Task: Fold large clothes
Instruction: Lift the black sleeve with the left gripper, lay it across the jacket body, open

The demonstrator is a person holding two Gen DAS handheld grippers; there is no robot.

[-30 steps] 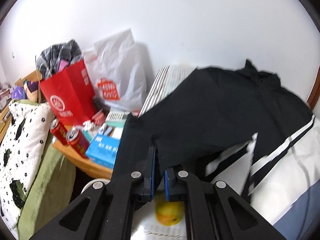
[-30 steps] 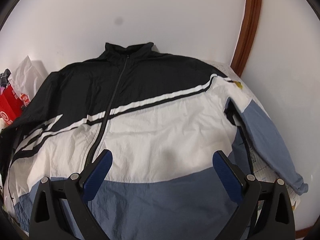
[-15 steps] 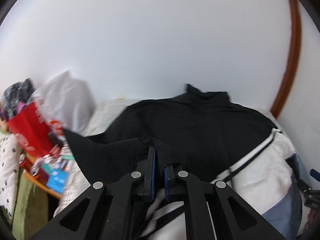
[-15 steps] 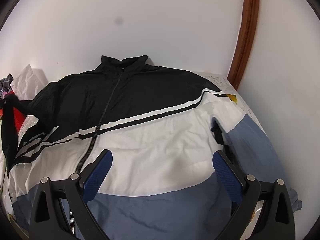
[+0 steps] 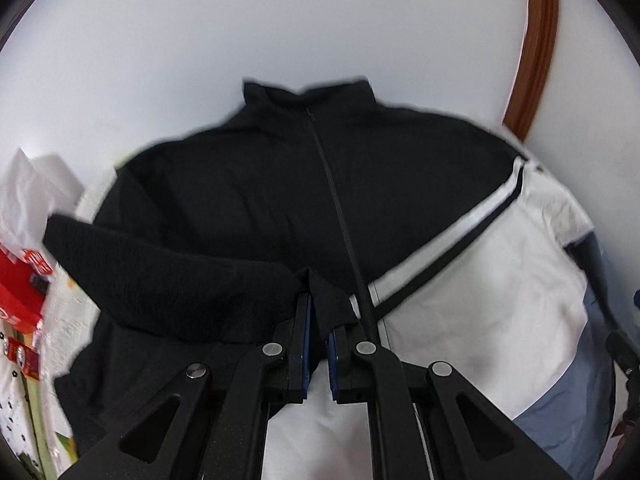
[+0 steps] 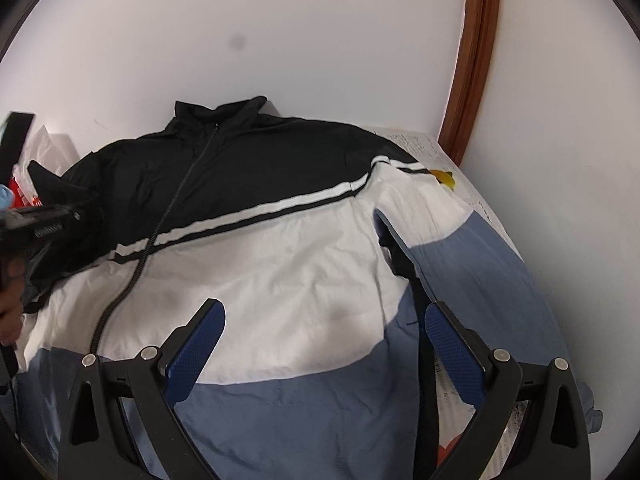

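A black, white and slate-blue zip-front windbreaker jacket [image 6: 280,264] lies flat, front up, zipped, collar at twelve o'clock. Its black sleeve [image 5: 168,280] at nine o'clock is lifted and drawn across the chest.

— What sort of place was it?

— A lived-in room at home, likely a bedroom. A plain white wall [image 6: 320,40] rose ahead of the fingers, with a brown wooden frame [image 6: 476,60] up to their right.

— Anything else?

— Household clutter sat far left of the left fingers: a white plastic bag [image 5: 28,196], a red paper bag [image 5: 20,284] and a spotted fabric [image 5: 12,400].
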